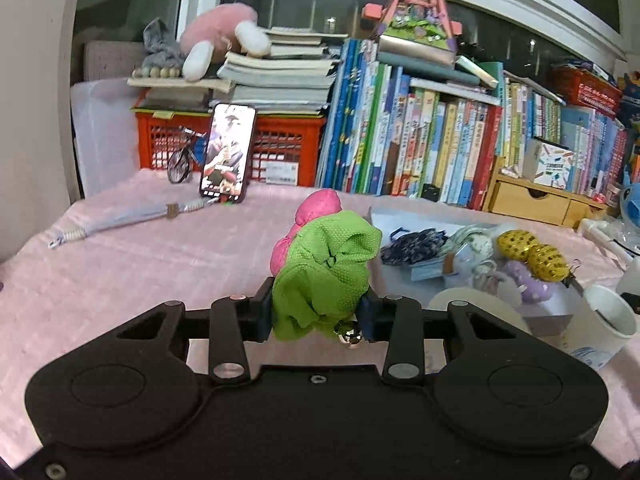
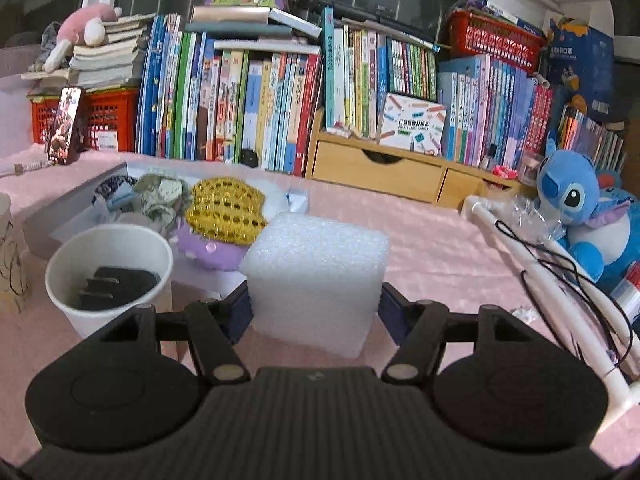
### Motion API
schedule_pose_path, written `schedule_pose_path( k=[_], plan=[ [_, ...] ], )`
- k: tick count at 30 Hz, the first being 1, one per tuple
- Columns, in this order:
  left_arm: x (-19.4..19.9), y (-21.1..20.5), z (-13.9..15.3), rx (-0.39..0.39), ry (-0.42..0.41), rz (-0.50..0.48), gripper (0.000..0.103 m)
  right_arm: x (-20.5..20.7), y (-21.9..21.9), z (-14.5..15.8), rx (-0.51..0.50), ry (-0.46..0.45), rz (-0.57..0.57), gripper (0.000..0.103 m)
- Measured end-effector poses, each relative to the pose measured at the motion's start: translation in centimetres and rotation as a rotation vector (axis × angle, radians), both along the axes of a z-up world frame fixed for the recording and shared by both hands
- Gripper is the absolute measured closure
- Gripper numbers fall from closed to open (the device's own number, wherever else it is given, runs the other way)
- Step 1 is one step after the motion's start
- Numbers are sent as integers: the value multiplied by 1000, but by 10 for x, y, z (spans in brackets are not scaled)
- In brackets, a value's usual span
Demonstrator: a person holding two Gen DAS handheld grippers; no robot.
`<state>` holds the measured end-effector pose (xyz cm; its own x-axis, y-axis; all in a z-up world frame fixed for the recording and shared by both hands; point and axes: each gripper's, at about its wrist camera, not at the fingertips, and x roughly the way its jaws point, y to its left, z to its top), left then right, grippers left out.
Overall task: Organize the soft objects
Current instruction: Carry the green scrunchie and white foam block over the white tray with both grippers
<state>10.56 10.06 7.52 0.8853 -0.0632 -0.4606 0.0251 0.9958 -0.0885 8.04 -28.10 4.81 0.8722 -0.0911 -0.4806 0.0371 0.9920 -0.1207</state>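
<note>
Left wrist view, left to right. Noted a pink textured cloth over the table, a folded pale umbrella lying on it, and a phone with a lit screen propped upright against a red plastic crate. Found the left gripper closed on a green and pink fabric soft toy: green woven-texture cloth bunched between the pads, pink padded lobes rising behind, a small metal bell hanging at the lower edge. Toy held clear above the cloth. Further right, recorded a shallow grey tray with mixed soft items, among them a yellow sequined pouch.

Right wrist view, left to right. Noted a white paper cup containing a black plug-like object, beside the same tray. Found the right gripper clamped on a white foam block: cube-shaped, grainy surface, both pads pressed against its side faces, lower edge tilted above the cloth. At far right, recorded a blue plush toy sitting well apart.
</note>
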Motion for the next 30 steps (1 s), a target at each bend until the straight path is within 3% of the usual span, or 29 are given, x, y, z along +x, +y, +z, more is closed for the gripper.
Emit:
schedule_pose_path(
  k=[18, 30],
  plan=[
    [7, -43, 43, 17, -20, -146, 65, 4, 22, 38, 27, -90, 83, 33],
    [35, -76, 53, 23, 43, -259, 65, 23, 37, 53, 55, -76, 141, 33]
  ],
)
